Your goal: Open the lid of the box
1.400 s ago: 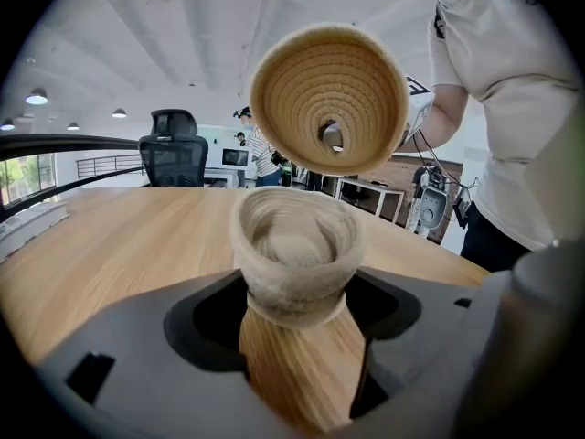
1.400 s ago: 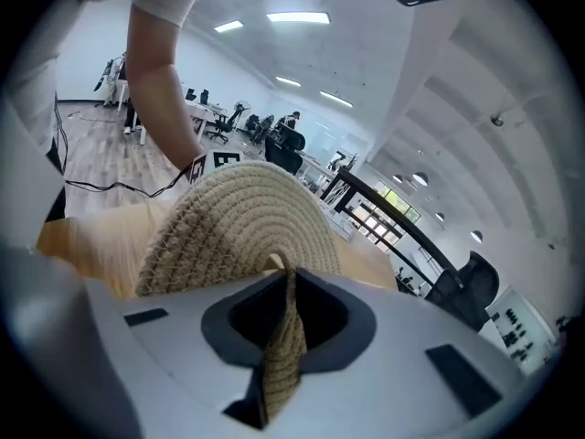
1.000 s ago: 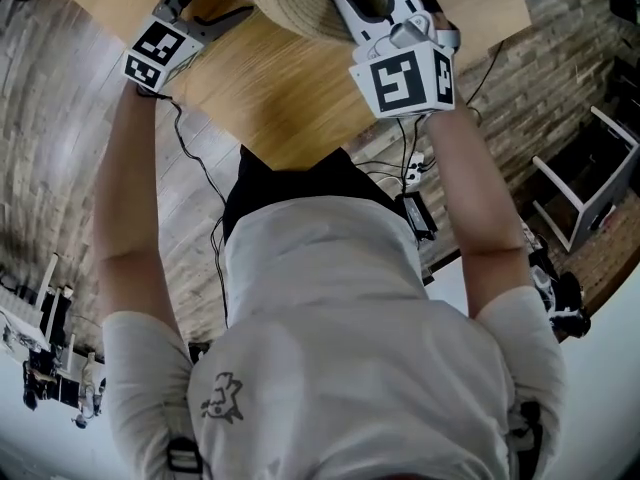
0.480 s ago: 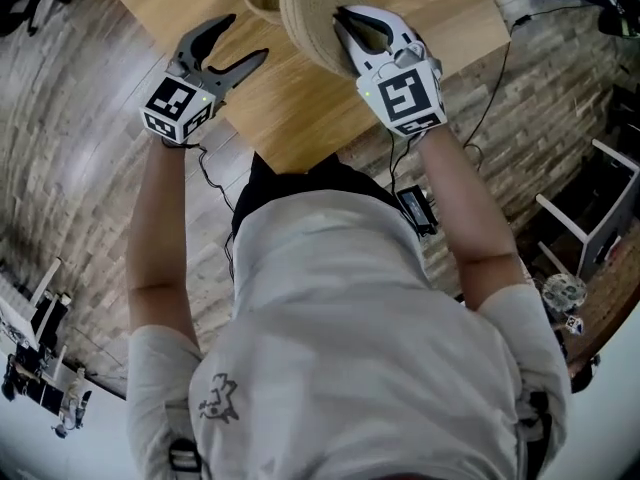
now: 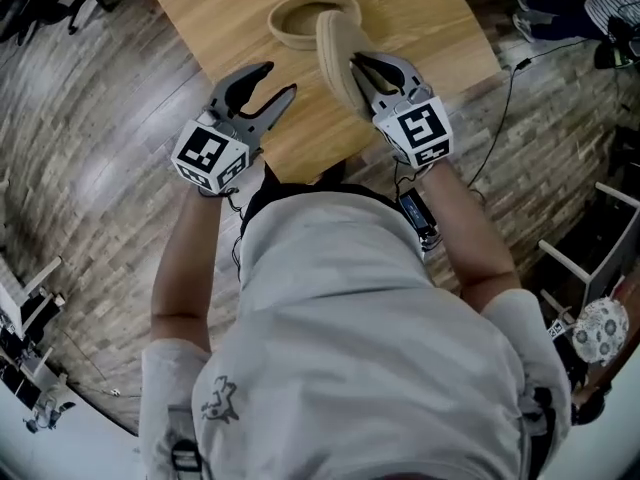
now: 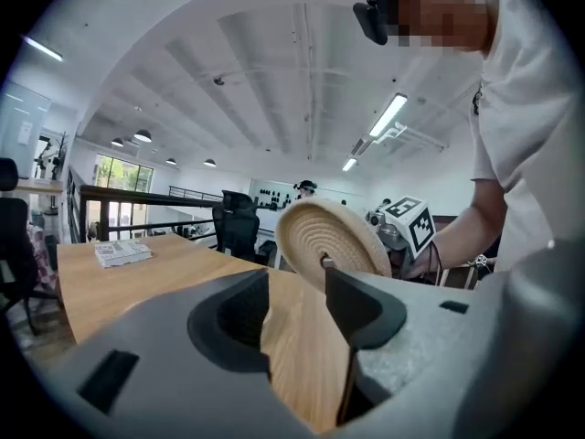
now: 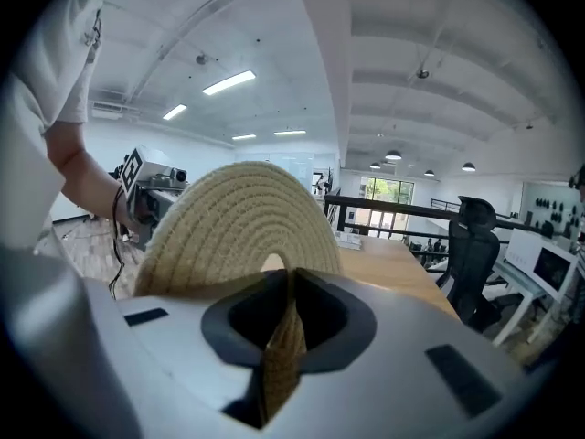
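Item: round woven box (image 5: pixel 288 38), open, on a wooden tabletop (image 5: pixel 225 18). The lid (image 5: pixel 335 50) covers the box's near rim, and what lies in the box cannot be made out. Neither gripper view shows the box. Beyond the box the tabletop is cut off by the picture's edge. Lid: a woven disc, off the box and standing on edge just on the person's side of it. In the right gripper view its coiled face (image 7: pixel 242 222) fills the middle. Right tool (image 5: pixel 370 68): jaws closed on the lid's rim, the woven edge pinched between the two pads (image 7: pixel 285 323). Left tool (image 5: pixel 276 79): to the left of the box and nearer the person, over bare wood, well apart from the lid. Its jaws (image 6: pixel 297 305) are apart and closing, with only tabletop showing between them. Edges: the tabletop's near corner lies on the person's side of the box, with plank floor (image 5: pixel 90 158) on either side of it. Open room: bare wood left and right of the box.
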The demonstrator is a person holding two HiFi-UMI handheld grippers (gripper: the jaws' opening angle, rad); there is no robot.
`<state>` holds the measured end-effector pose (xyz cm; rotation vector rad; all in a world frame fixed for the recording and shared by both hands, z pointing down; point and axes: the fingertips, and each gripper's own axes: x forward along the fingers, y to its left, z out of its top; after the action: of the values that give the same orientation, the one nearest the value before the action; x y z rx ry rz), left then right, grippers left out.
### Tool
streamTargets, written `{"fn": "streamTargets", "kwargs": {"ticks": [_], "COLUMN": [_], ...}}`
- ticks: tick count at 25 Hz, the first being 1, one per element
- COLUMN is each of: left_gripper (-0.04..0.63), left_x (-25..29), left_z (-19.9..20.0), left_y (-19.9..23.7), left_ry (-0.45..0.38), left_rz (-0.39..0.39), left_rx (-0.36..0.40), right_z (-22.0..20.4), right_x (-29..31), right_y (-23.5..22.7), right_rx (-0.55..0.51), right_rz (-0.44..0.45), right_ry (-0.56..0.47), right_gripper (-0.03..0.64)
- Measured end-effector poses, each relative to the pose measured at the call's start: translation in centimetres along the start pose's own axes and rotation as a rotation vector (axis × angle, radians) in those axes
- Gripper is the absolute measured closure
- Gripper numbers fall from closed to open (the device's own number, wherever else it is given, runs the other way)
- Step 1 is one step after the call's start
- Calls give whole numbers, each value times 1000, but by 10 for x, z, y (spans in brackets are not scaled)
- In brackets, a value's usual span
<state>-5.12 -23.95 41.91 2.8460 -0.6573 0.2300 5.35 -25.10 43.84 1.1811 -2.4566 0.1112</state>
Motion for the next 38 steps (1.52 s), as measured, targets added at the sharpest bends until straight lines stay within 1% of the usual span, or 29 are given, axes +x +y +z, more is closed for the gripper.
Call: {"fn": "streamTargets", "kwargs": {"ticks": [2, 5, 7, 10, 14, 17, 19, 24, 28, 34, 38], "left_gripper": [431, 483, 514, 558, 582, 589, 589, 589, 589, 589, 589], "left_x": [-6, -17, -23, -29, -38, -49, -55, -68, -82, -102, -131], "left_z": [10, 22, 30, 36, 37, 33, 30, 33, 38, 39, 35], "left_y": [-10, -25, -37, -53, -67, -79, -87, -105, -104, -122, -126], "left_ry": [-24, -66, -86, -99, -119, -107, -101, -92, -93, -91, -77], "left_rz": [29, 48, 62, 106, 179, 244, 271, 277, 270, 237, 217], "left_rx": [-5, -34, -30, -18, -31, -22, -21, -6, 0, 24, 33], "right_z": [1, 5, 9, 7, 8, 11, 12, 22, 30, 34, 41], "right_x": [-12, -29, -39, -58, -81, -93, -99, -112, -110, -125, -128], "right_y": [4, 12, 16, 18, 27, 41, 46, 58, 71, 91, 112], "right_rx": [25, 58, 77, 100, 100, 84, 78, 81, 83, 101, 112], "right_rz": [6, 19, 29, 35, 58, 91, 109, 124, 123, 81, 47], "right_ry": [-19, -50, -75, -104, -151, -164, -169, -185, -193, -216, -222], "right_gripper": [580, 580, 580, 580, 580, 580, 580, 580, 580, 580, 580]}}
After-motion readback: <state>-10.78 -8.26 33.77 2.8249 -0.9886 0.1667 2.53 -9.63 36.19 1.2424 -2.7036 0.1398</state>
